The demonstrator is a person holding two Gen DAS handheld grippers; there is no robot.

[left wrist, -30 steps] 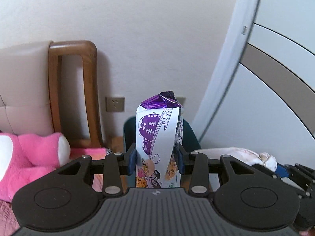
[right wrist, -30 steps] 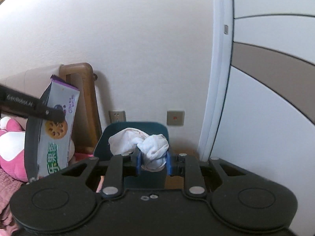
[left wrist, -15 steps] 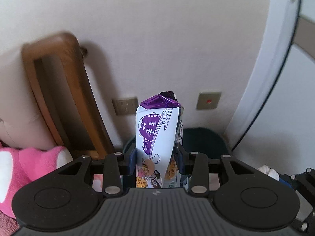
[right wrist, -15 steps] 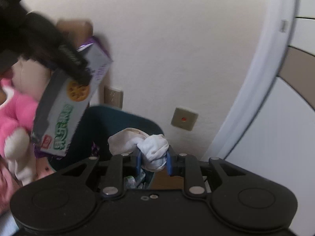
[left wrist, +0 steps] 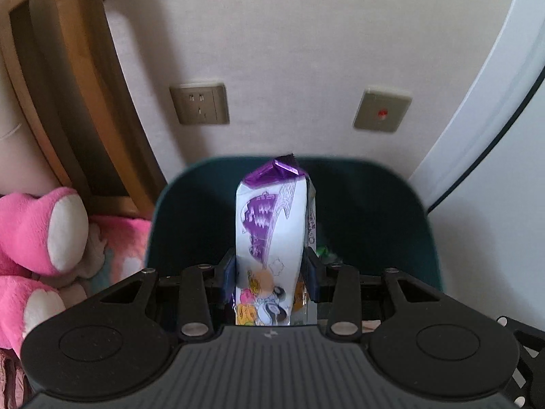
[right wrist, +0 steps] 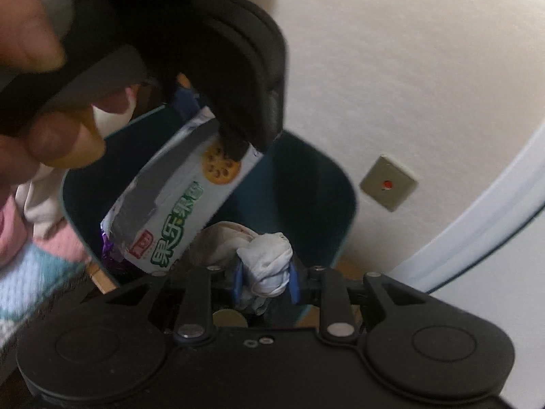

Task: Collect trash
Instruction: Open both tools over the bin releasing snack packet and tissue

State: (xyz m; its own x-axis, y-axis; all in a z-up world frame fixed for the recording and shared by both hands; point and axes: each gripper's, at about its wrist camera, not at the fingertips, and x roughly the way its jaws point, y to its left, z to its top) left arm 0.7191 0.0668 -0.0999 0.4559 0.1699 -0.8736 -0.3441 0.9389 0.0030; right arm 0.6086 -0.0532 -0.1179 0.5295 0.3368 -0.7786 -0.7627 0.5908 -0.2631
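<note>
My left gripper (left wrist: 270, 274) is shut on a purple and white snack packet (left wrist: 272, 235) and holds it upright over the open dark teal trash bin (left wrist: 402, 204). My right gripper (right wrist: 265, 281) is shut on a crumpled white tissue wad (right wrist: 269, 259), also over the bin (right wrist: 327, 191). In the right wrist view the left gripper (right wrist: 235, 95) and the hand holding it fill the upper left, with the snack packet (right wrist: 180, 211) hanging tilted over the bin mouth.
A wooden chair frame (left wrist: 78, 95) and a pink plush toy (left wrist: 37, 231) stand left of the bin. A wall socket (left wrist: 201, 104) and a switch plate (left wrist: 381, 110) are on the wall behind it. A white door frame (left wrist: 494, 95) curves at the right.
Both grippers have moved forward and tilted down over the bin, which now fills the lower view. Each still holds its item.
</note>
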